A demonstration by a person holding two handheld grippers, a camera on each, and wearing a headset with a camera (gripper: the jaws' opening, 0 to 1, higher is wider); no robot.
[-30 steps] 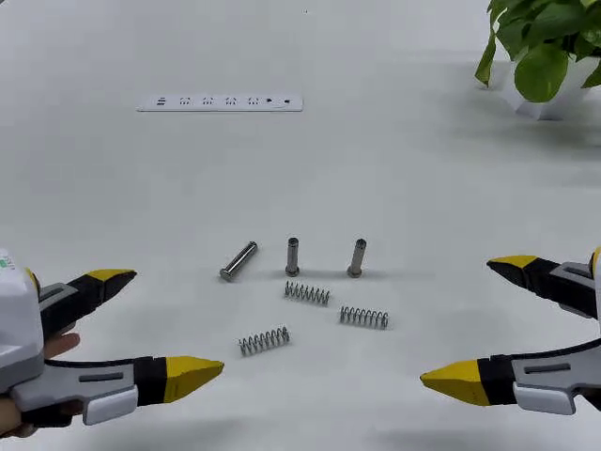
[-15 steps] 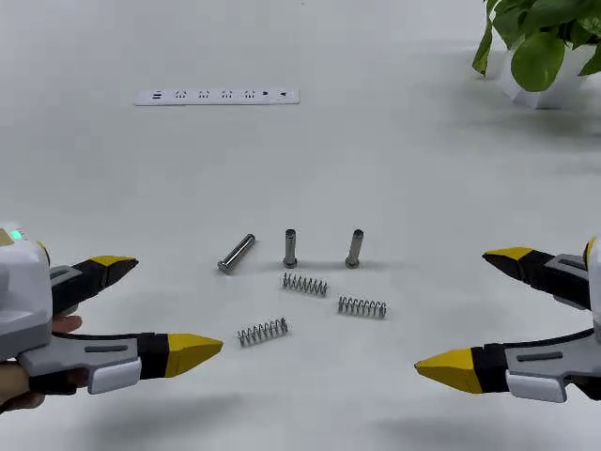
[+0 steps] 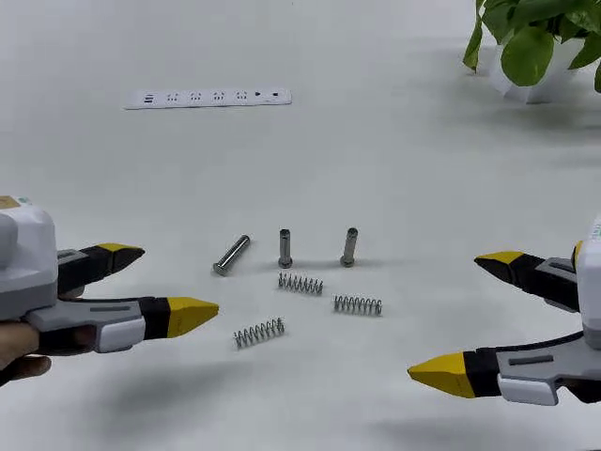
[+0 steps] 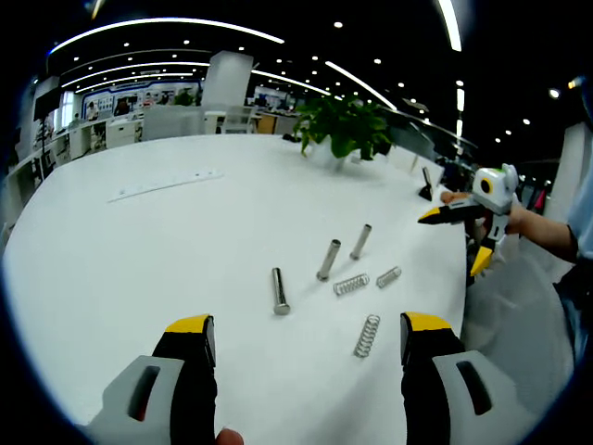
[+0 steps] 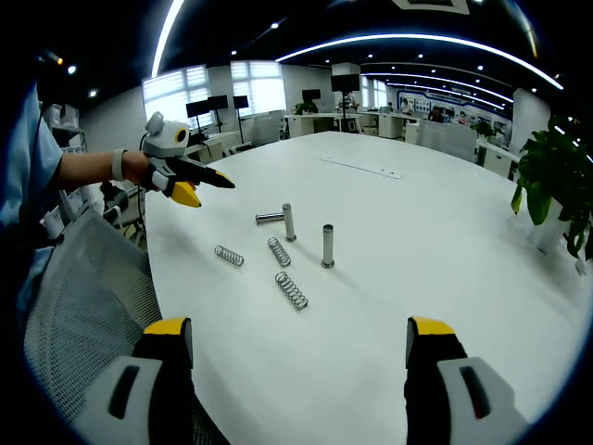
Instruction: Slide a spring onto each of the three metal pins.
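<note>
Holds the left gripper (image 3: 178, 279) above the bench toward its near left corner, level, jaws spread wide with nothing between them, tips aimed right. Grips its handle in the left hand (image 3: 17, 349). Holds the right gripper (image 3: 443, 317) toward the near right corner, likewise level, wide apart and empty, tips aimed left.

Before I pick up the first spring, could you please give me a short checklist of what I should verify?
1. Left gripper open and empty: ok.
2. Right gripper open and empty: ok.
3. Middle pin and right pin standing upright: ok.
4. Left pin upright: not ok, it lies on its side.
5. Near spring, middle spring and right spring loose and apart on the table: ok.
6. Springs wide enough for the pins: cannot tell.
</note>
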